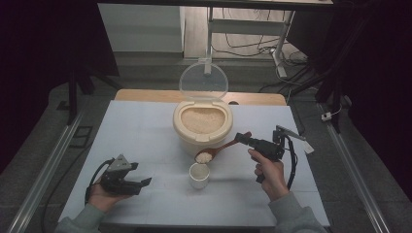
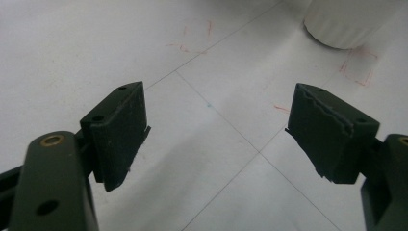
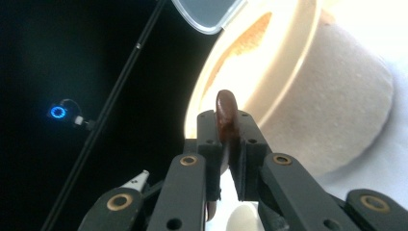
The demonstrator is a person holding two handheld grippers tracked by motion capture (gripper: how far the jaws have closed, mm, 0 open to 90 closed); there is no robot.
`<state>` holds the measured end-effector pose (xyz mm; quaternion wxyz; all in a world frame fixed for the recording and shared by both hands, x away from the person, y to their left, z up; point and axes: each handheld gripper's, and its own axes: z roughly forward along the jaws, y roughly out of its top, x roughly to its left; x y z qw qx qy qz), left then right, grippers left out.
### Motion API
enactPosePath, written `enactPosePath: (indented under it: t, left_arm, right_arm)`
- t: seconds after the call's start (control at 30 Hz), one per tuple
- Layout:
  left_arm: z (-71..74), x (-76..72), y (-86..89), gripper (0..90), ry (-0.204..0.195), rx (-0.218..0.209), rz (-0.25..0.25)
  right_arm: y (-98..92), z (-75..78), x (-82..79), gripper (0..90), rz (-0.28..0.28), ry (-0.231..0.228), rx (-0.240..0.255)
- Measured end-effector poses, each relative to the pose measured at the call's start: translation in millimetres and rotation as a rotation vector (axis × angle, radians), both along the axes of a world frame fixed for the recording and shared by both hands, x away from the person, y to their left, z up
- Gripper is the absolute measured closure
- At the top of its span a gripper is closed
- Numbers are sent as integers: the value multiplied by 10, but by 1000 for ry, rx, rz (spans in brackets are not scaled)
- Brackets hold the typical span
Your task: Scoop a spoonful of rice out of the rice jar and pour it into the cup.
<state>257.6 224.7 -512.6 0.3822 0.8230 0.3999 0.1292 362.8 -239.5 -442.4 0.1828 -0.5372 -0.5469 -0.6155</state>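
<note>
A cream rice bucket (image 1: 202, 125) full of rice stands at the middle of the table, its clear lid (image 1: 203, 80) tipped up behind it. My right gripper (image 1: 242, 138) is shut on the handle of a wooden spoon (image 1: 221, 148); the spoon's bowl carries rice and hangs just above a small white cup (image 1: 199, 175). In the right gripper view the spoon handle (image 3: 226, 118) sticks up between the closed jaws, with the bucket (image 3: 308, 96) behind. My left gripper (image 1: 145, 183) rests open at the front left; in its own view the gripper (image 2: 216, 134) has only bare table between its jaws.
The white table (image 1: 141, 141) has free room on the left and right of the bucket. The cup's base (image 2: 346, 24) shows at the top right of the left gripper view, near faint red marks. Dark floor and metal rails flank the table.
</note>
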Motion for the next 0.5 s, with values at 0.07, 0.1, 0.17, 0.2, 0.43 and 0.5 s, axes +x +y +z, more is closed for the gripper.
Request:
enactPosePath:
  t: [0.07,0.1,0.17,0.2,0.43,0.5]
  left_arm:
    - [-1,0,1,215,0,0,0]
    - [-2,1,1,215,0,0,0]
    - [-4,2,0,215,1,1,0]
    - [-4,2,0,215,1,1,0]
    - [-5,1,0,215,1,2,0]
    - [-6,1,-2,215,2,3,-1]
  right_arm:
    - [12,-29,-3,830,3,-2,-20]
    - [21,-38,-7,830,3,-5,-32]
    - [44,-51,-17,830,5,-12,-52]
    - [54,-54,-21,830,9,-17,-64]
    - [128,-44,-31,830,18,-44,-125]
    - [141,-38,-31,830,24,-48,-134]
